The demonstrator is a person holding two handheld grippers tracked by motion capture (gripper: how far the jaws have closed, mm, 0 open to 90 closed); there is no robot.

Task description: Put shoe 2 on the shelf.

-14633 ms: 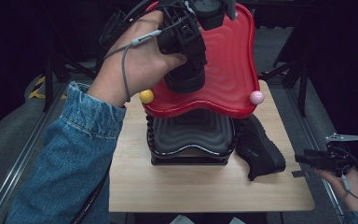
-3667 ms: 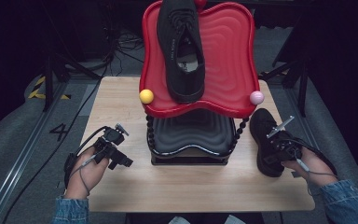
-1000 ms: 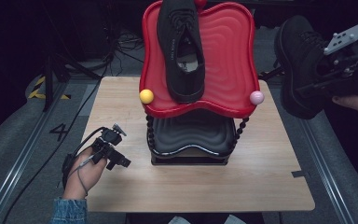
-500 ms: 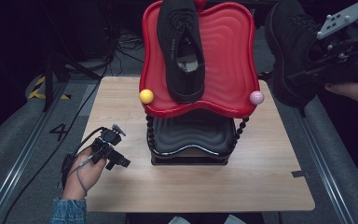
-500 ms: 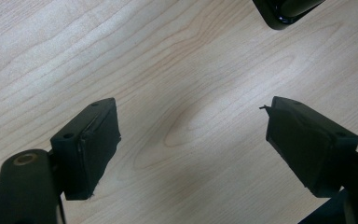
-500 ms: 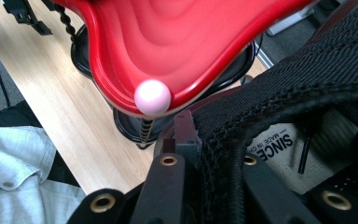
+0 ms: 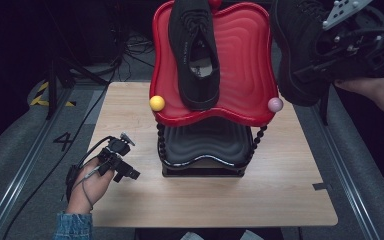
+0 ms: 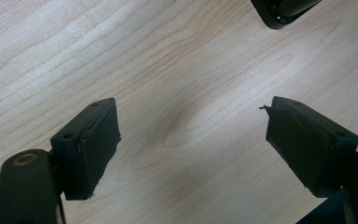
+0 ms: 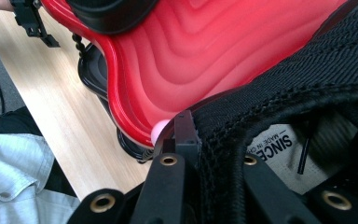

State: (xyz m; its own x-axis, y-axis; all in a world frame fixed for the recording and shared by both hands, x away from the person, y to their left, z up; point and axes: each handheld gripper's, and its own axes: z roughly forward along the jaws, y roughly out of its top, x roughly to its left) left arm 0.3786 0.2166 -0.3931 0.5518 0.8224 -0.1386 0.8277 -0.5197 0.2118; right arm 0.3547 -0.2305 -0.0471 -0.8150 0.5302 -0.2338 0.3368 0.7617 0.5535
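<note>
A light wooden table (image 7: 130,110) fills the middle of the high view, with grey floor on both sides. The numeral "4" (image 7: 62,141) is marked on the floor at the left, near a strip of yellow and black tape (image 7: 42,95).

On the table stands a two-level rack. Its red wavy tray (image 7: 240,65) sits on top, above a black wavy tray (image 7: 205,145), and beaded black posts join the two. A yellow ball (image 7: 157,103) caps the red tray's front left corner and a pink ball (image 7: 275,104) the front right one.

One black shoe (image 7: 192,50) lies on the left half of the red tray, opening upward.

A second black shoe (image 7: 300,50) hangs in the air just off the red tray's right edge, above the pink ball. The right gripper (image 7: 352,42) is clamped on it, with the collar of the shoe (image 9: 307,93) pinched between the jaws in the right gripper view. Inside that shoe a pale insole label (image 9: 279,140) reads "SINCE" and "MADE IN", the rest cut off.

The left gripper (image 7: 117,160) rests on the table near its front left, well apart from the rack, held by a hand in a denim sleeve (image 7: 72,226). Its jaws stand wide apart over bare wood in the left gripper view, with nothing between them.
</note>
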